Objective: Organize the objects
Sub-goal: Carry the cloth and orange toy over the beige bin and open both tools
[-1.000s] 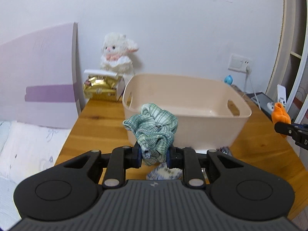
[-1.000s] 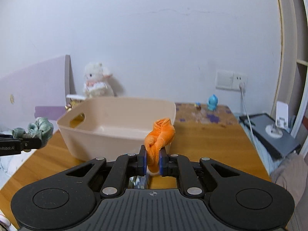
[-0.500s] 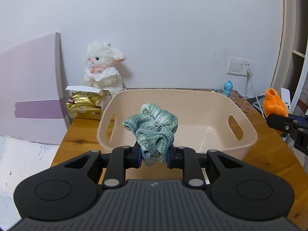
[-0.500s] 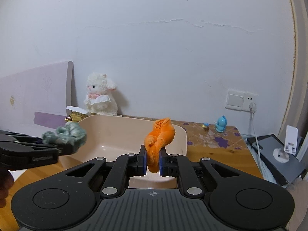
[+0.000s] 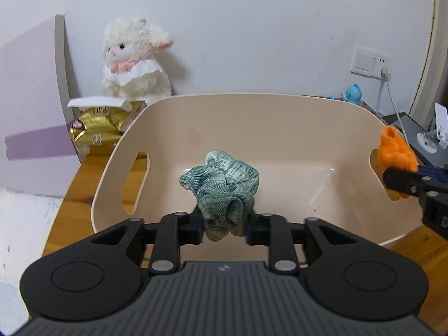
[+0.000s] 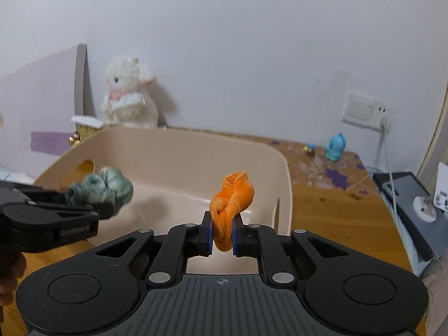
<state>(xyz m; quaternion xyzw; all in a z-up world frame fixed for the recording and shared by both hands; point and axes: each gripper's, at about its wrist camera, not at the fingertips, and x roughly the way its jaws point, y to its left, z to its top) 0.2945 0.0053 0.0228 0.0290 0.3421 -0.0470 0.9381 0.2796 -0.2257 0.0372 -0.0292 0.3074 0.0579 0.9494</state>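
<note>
A beige plastic basket [image 5: 260, 117] [image 6: 196, 151] with handle cut-outs stands on the wooden table. My left gripper [image 5: 224, 228] is shut on a green scrunchie [image 5: 221, 187], held over the basket's near rim; in the right wrist view the same green scrunchie [image 6: 103, 189] hangs above the basket's left side. My right gripper [image 6: 221, 236] is shut on an orange scrunchie [image 6: 231, 204], raised over the basket's near right part. From the left wrist view the orange scrunchie [image 5: 394, 151] shows at the basket's right wall. The basket floor looks bare.
A white plush lamb [image 5: 134, 61] and a gold packet [image 5: 98, 134] stand behind the basket on the left. A blue figurine [image 6: 336, 147], a wall socket with cable [image 6: 366, 109] and a dark device [image 6: 411, 204] lie to the right. A purple board [image 5: 30, 109] leans at left.
Both grippers have moved forward and over the basket, still holding their scrunchies. The basket now fills much more of both views.
</note>
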